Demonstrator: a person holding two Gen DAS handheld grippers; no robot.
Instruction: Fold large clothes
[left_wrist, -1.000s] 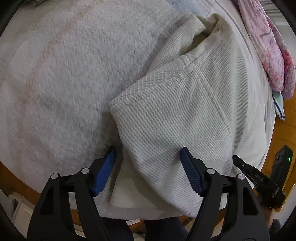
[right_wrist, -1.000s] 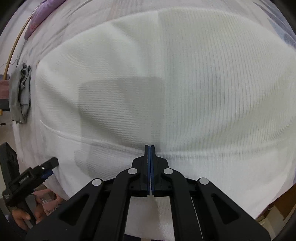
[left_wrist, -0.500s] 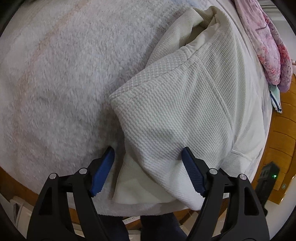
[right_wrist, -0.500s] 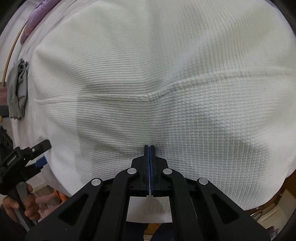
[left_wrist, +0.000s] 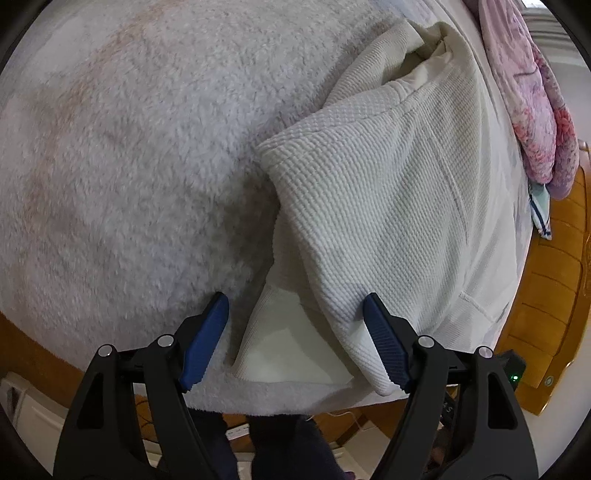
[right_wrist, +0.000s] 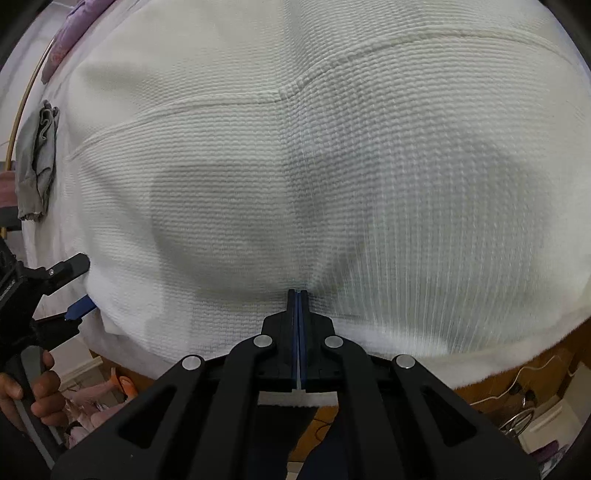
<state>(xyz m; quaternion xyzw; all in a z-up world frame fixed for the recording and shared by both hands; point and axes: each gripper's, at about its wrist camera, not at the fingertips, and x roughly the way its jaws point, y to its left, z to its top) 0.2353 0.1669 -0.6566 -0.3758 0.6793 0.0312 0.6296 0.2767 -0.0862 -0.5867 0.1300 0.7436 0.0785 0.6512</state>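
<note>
Left wrist view shows the left gripper (left_wrist: 295, 321) spread wide, holding nothing, over the folded white waffle-knit garment (left_wrist: 388, 206) on the fluffy blanket (left_wrist: 129, 147). The cloth's near corner lies at 6 o'clock between the fingers. If the fingers close too far left, they could pinch blanket too. Right wrist view shows the right gripper (right_wrist: 297, 295) clenched; whether it pinches cloth, I cannot tell. A tug could undo the fold. Since a second ago, both cameras have moved closer.
</note>
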